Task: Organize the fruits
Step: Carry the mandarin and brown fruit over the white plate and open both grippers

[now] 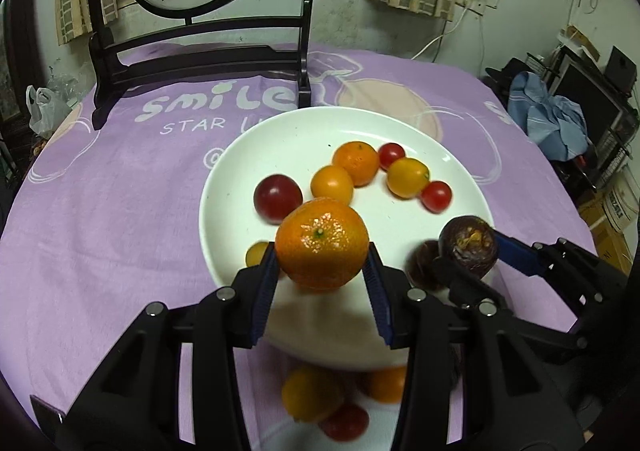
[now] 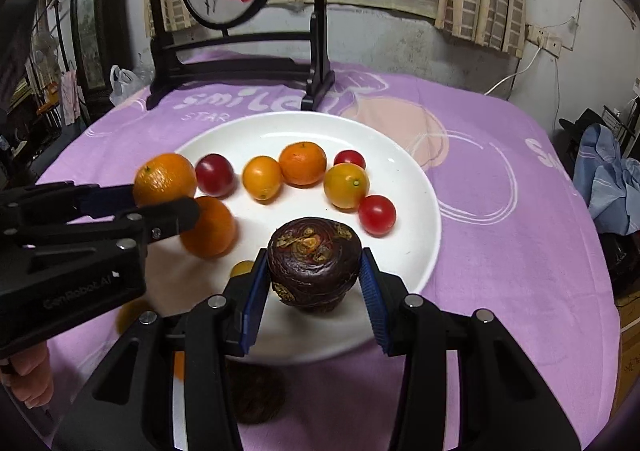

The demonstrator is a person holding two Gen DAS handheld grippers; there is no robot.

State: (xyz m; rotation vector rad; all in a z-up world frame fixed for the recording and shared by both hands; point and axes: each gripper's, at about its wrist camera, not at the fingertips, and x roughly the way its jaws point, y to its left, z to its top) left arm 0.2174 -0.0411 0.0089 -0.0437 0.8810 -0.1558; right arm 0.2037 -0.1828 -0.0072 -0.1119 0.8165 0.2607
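Observation:
A white plate [image 1: 304, 131] on the purple cloth holds several small fruits: an orange [image 1: 356, 163], yellow-orange ones [image 1: 332, 184], red tomatoes [image 1: 436, 196] and a dark red one [image 1: 278, 198]. My left gripper [image 1: 322, 271] is shut on an orange mandarin [image 1: 322, 243], held above the plate's near edge; it also shows in the right wrist view [image 2: 164, 179]. My right gripper [image 2: 314, 279] is shut on a dark brown fruit [image 2: 314, 263], held above the plate's near side. It also shows in the left wrist view [image 1: 468, 247].
A black wooden stand with a round painted screen [image 1: 200, 11] stands at the back of the table. A white plastic bag [image 1: 44, 107] lies at the far left edge. Blue cloth [image 1: 556, 123] and clutter sit off the table's right side.

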